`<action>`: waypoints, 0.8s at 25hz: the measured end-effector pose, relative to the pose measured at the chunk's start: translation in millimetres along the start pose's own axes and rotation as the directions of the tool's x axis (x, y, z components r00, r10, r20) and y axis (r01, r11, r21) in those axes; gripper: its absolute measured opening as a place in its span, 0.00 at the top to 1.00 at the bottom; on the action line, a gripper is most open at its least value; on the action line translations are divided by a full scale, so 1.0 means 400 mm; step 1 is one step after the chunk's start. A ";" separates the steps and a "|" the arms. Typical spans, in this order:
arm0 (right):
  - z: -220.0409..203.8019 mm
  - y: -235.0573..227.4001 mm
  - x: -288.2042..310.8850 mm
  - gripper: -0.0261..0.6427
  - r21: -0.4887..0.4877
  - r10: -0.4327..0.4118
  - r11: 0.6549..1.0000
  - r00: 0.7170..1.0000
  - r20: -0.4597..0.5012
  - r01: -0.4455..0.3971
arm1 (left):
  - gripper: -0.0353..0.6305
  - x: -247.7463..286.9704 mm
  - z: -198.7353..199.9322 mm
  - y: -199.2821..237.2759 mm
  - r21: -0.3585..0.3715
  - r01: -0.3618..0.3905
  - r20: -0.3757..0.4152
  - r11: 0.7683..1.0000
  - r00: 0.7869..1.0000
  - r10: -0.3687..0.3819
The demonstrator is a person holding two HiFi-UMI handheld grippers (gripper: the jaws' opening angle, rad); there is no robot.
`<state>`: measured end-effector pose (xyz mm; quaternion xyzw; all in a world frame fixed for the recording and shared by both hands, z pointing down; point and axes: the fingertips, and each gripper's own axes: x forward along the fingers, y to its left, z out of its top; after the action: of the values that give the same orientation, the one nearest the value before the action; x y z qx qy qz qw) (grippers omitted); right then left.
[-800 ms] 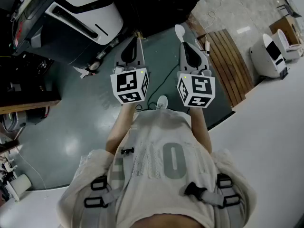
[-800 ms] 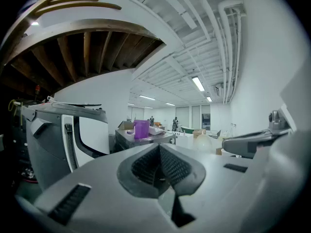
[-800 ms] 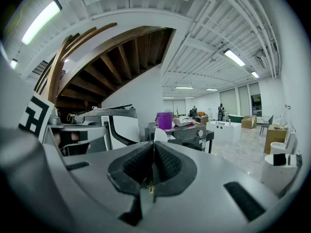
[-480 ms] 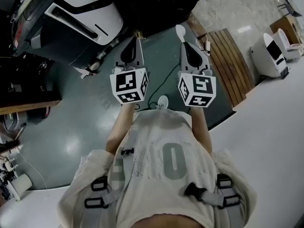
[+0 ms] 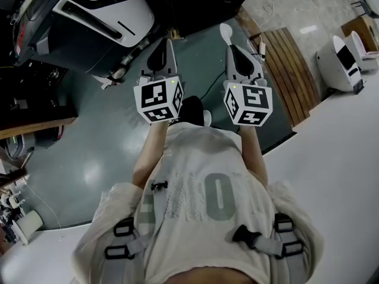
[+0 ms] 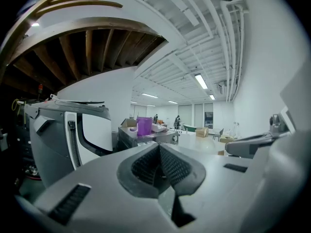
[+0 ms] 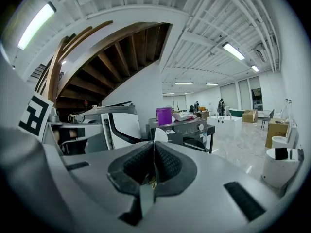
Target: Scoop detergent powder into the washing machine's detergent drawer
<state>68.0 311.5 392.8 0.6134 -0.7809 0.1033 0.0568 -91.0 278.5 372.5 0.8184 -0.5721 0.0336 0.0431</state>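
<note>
Far left on the green floor (image 5: 112, 158) stands a bulky white-and-black machine body (image 5: 100, 13), no part of the job as far as I can judge. The left gripper (image 5: 167, 43) is held out in front of the person's chest, its ribbed pads pressed together with nothing between them. Beside it, the right gripper (image 5: 231, 45) is pinched on the handle of a small white plastic scoop (image 5: 225, 35). The scoop's round bowl pokes out just past the jaw tips, and I can see nothing in it.

Well ahead, in the right gripper view, a dark grey washing machine with a round knob (image 7: 194, 128) carries a purple tub (image 7: 164, 116) on its top. The tub is likely the powder, though I cannot tell, and the drawer cannot be made out from here. To the right lies a slatted wooden platform (image 5: 290, 70).

The scoop looks light and stiff, but its thin, smooth handle may twist between the pads once the bowl is loaded — a hold nearer the bowl would steady it. Powder is loose and spills easily, so the bowl wants carrying level.
</note>
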 end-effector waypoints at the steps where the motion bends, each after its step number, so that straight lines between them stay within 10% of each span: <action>1: -0.005 0.003 0.000 0.94 0.005 0.004 1.000 1.000 -0.006 -0.004 | 0.91 -0.004 -0.002 0.006 -0.005 -0.008 -0.003 1.000 1.000 0.008; 20: 0.126 -0.127 0.159 0.94 -0.015 -0.037 0.999 0.995 0.091 0.039 | 0.91 0.247 0.117 0.016 0.003 0.036 0.102 0.999 0.994 -0.036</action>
<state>103.8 228.2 362.2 0.6318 -0.7717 0.0679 0.0283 -62.8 179.0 336.5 0.8291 -0.5589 -0.0089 0.0139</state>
